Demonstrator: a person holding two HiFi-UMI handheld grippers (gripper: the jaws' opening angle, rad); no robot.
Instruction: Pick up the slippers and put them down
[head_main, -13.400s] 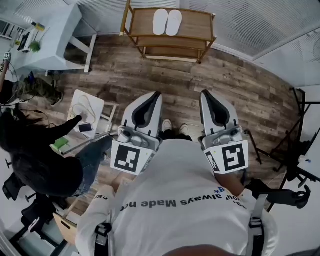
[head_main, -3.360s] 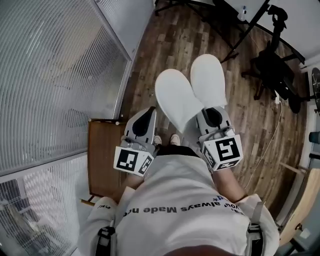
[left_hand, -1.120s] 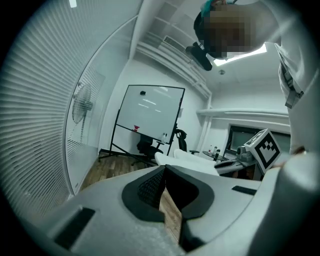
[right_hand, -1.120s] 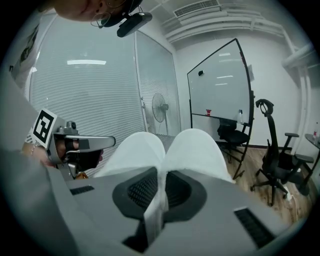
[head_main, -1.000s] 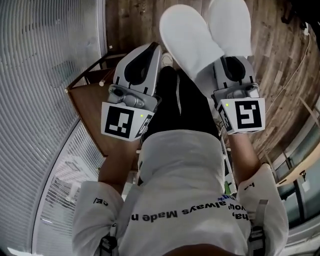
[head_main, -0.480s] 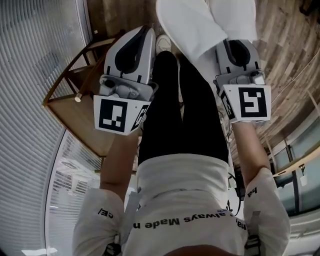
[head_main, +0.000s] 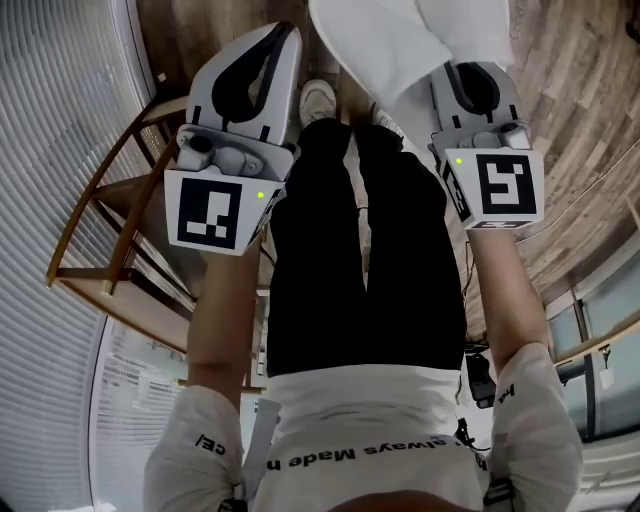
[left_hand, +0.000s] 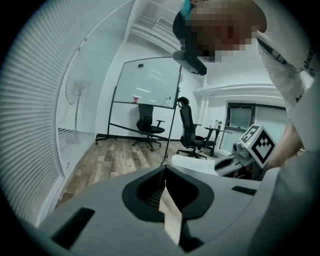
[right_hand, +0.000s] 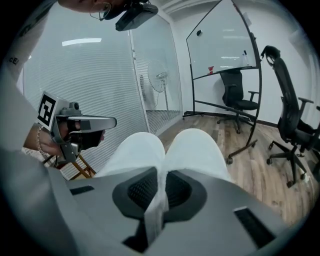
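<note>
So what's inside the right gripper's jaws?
The slippers, their white fabric pinched in the shut right gripper; both fan out ahead. How deep they sit is hidden by the jaws.

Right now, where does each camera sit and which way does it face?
Head view: on the head, facing steeply down; shows forearms, black-trousered legs, left gripper, right gripper gripping slippers.
Left gripper view: on left gripper, facing along its jaws toward whiteboard; shirt at right.
Right gripper view: on right gripper, facing over the slippers toward the whiteboard; shirt at left.
Shared: all three show the slippers.
</note>
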